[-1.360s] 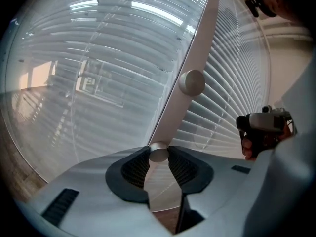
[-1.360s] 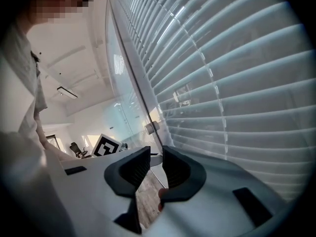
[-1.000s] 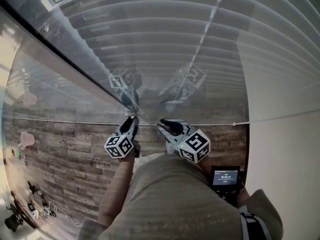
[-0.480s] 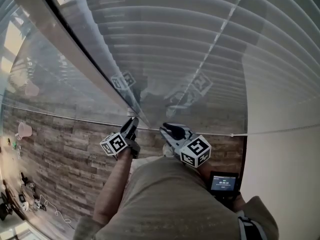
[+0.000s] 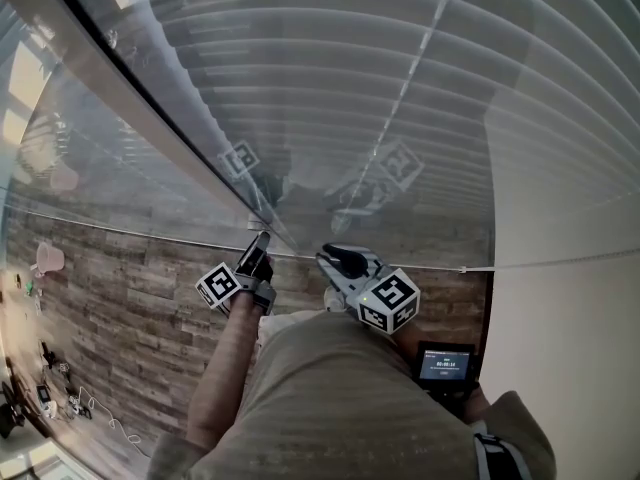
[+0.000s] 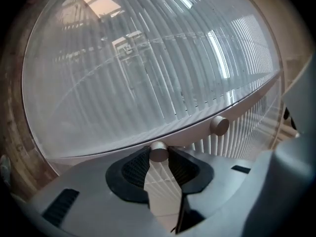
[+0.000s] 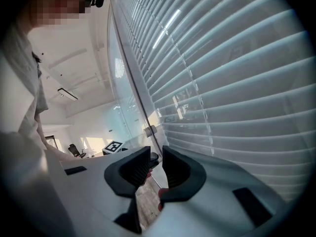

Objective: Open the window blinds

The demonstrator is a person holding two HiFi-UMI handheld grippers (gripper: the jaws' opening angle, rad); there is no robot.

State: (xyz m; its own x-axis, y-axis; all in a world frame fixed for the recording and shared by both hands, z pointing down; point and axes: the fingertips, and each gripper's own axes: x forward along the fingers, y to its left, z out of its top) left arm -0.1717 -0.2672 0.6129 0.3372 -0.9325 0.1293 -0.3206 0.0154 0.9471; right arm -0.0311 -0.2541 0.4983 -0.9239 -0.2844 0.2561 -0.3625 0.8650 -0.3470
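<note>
Blinds (image 5: 400, 88) behind glass pane, slats spanning whole upper view. L gripper (image 5: 262, 240) up at grey frame bar (image 6: 237, 108), pointing roughly level; jaws about half closed, clamped on small round metal knob (image 6: 158, 151) on that bar. 2nd knob (image 6: 219, 126) further along same bar, untouched. R gripper (image 7: 155, 158) just beside L; jaws part open w/ nothing between.

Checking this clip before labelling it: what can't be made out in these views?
- Head view: the knob is lost behind the left gripper.
- Head view: the small screen is too small to read.
- Head view: clutter on the floor, lower left, is too small to name.
</note>
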